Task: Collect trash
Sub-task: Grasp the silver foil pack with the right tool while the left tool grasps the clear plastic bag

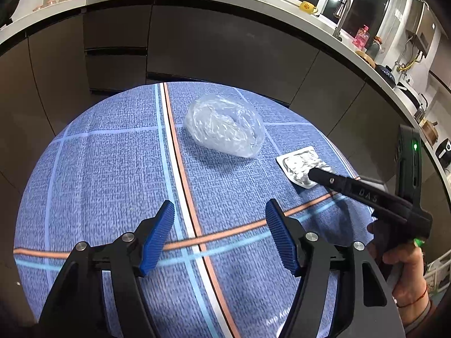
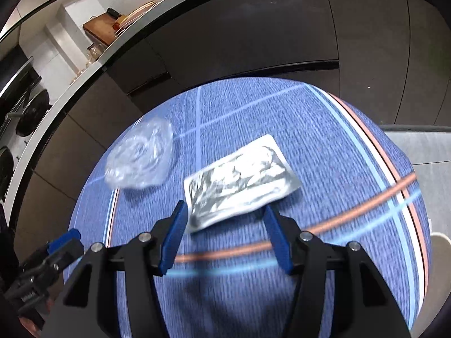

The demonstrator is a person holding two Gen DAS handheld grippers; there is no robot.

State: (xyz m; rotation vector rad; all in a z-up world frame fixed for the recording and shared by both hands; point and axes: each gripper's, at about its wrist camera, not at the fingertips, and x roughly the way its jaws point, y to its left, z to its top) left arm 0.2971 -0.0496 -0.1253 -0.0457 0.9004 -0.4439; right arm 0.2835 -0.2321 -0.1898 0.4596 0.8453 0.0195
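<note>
The right gripper (image 2: 224,217) is seen partly open, its two blue pads set either side of the near corner of the foil blister sheet (image 2: 239,186); nothing is clamped yet, and whether either pad touches the foil cannot be told through the blur. From the left wrist view its dark finger is seen lying over the sheet's edge at about 3 o'clock. The approach is judged to be aimed at the corner because the sheet lies flat on the cloth and only an edge offers a bite.

The left gripper (image 1: 220,221) is also held partly open and empty, with bare tablecloth (image 1: 112,169) between its pads. The crumpled clear plastic bag (image 1: 224,126) lies beyond it at 12 o'clock, well apart from the pads, and is judged to be its target.

Two pieces of trash are counted, one foil sheet and one bag, near each other but apart, on one round table. Two grippers are counted; no bin is visible.
</note>
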